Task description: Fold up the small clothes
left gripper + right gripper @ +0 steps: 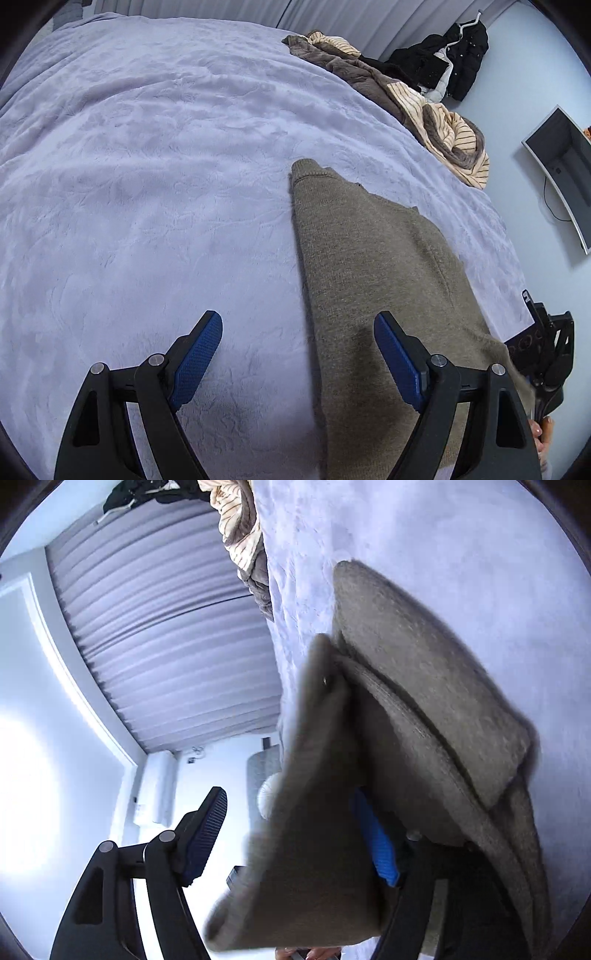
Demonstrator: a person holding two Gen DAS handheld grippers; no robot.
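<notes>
An olive-brown knitted garment (376, 266) lies lengthwise on the lavender blanket (147, 184), folded to a long narrow shape. My left gripper (299, 336) hovers open over its near left edge. One blue pad is above the blanket and the other above the knit, with nothing between them. In the right wrist view the same garment (424, 657) fills the right side. My right gripper (291, 823) is open. A blurred flap of the knit (314, 849) hangs between its jaws against the right pad (376, 842), well apart from the left pad (210, 819).
A heap of cream striped and brown clothes (443, 122) lies along the bed's far right edge. A black jacket on a hanger (461, 55) and a dark screen (565, 173) are on the wall. The right gripper's black body (554, 347) shows at the right edge. Grey curtains (166, 627) hang behind.
</notes>
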